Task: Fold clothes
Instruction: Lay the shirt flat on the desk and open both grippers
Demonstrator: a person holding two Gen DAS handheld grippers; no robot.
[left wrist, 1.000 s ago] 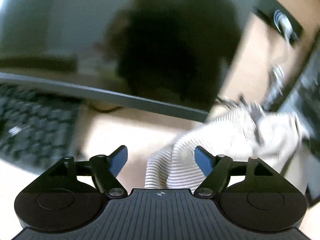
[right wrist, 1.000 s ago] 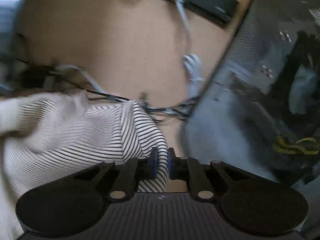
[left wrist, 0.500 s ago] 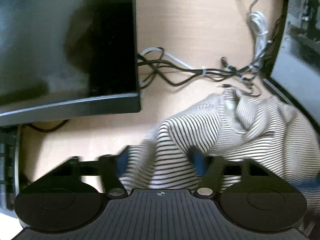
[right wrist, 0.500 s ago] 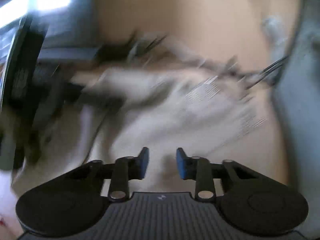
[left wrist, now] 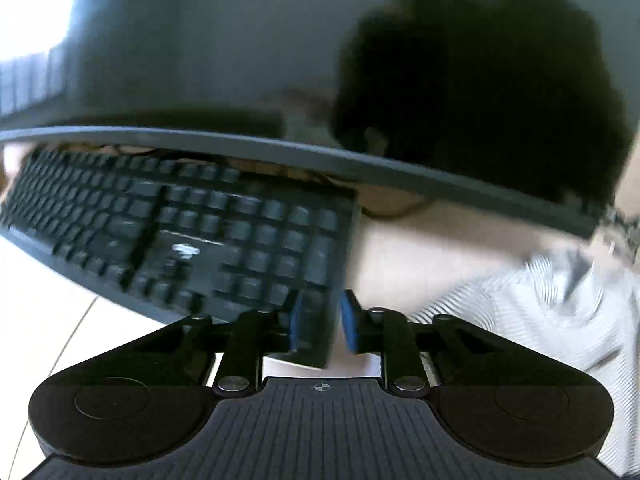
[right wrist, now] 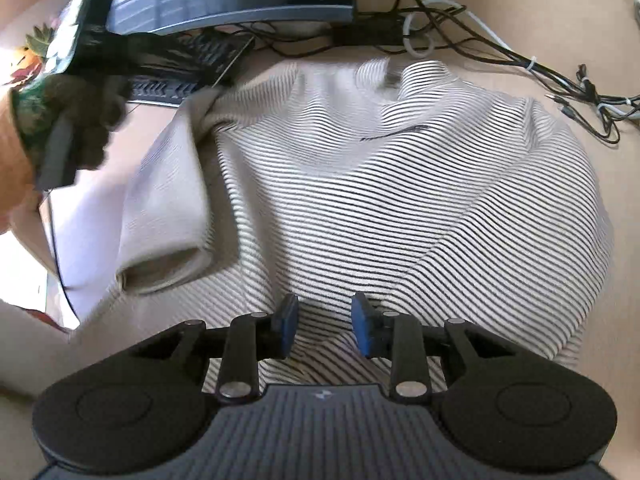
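Striped sweater (right wrist: 400, 184) lay spread on the wooden tabletop (right wrist: 520, 20), filling the middle of your right wrist view, its collar toward 12 o'clock and one plain beige sleeve (right wrist: 168, 200) folded down at 9 o'clock. Your right tool (right wrist: 325, 330) hovered over the lower hem with its blue pads a narrow gap apart, nothing between them. At 10 o'clock in that view your gloved left hand (right wrist: 76, 120) gripped the handle of the other tool. A tangle of cables (right wrist: 500, 52) ran along the tabletop from 12 to 2 o'clock, past the collar.

In your left wrist view, your left tool (left wrist: 319, 322) pointed at a black keyboard (left wrist: 180, 236), pads a narrow gap apart and empty. A dark monitor (left wrist: 200, 60) filled the upper half. The sweater showed blurred at 3 o'clock (left wrist: 540, 304).
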